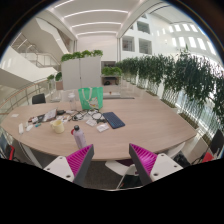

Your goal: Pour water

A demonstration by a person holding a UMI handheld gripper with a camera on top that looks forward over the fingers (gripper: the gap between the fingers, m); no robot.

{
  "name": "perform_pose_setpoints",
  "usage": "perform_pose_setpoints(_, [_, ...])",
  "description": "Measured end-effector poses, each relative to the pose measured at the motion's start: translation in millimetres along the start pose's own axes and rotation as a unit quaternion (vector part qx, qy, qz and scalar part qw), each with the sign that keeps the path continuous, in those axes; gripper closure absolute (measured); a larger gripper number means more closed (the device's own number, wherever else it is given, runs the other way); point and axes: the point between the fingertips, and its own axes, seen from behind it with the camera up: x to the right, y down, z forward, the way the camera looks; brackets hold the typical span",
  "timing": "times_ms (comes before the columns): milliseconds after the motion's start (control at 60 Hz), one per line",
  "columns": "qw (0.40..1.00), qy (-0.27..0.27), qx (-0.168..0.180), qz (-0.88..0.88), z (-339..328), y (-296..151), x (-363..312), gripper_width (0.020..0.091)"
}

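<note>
On the table point(150, 120), well beyond the fingers, stands a green bottle point(91, 98), upright near the far edge. Gripper point(111, 160) hangs high with its fingers spread wide and nothing between them, pink pads point(143, 158) facing each other. Just in front of the bottle lie a dark notebook point(114, 120) and small clutter point(60, 122). Chairs point(120, 170) are tucked under the near edge. Plants point(170, 72) line the side beyond the table.
</note>
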Motion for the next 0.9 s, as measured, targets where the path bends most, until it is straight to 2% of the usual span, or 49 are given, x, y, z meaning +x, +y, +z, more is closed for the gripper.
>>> perform_pose_setpoints(100, [1.000,0.008,0.001,0.000,11,13,-7,0.0301])
perform_pose_setpoints(283, [0.997,0.021,0.027,-0.076,48,62,-50,0.0309])
perform_pose_setpoints(350, [0.996,0.000,0.025,-0.081,77,81,-75,0.0305])
perform_pose_setpoints(483, [0.996,-0.052,0.047,-0.050,162,110,-141,0.0304])
perform_pose_setpoints(583, [0.995,-0.073,0.067,-0.030,229,114,-180,0.0305])
perform_pose_setpoints(683, [0.994,-0.077,0.072,-0.004,292,114,-196,0.0304])
perform_pose_setpoints(833, [0.991,-0.063,0.115,0.008,345,83,-208,0.0307])
perform_pose_setpoints(867, [0.990,-0.063,0.126,0.006,350,74,-208,0.0329])
perform_pose_setpoints(900, [0.989,-0.065,0.130,0.001,361,71,-215,0.0390])
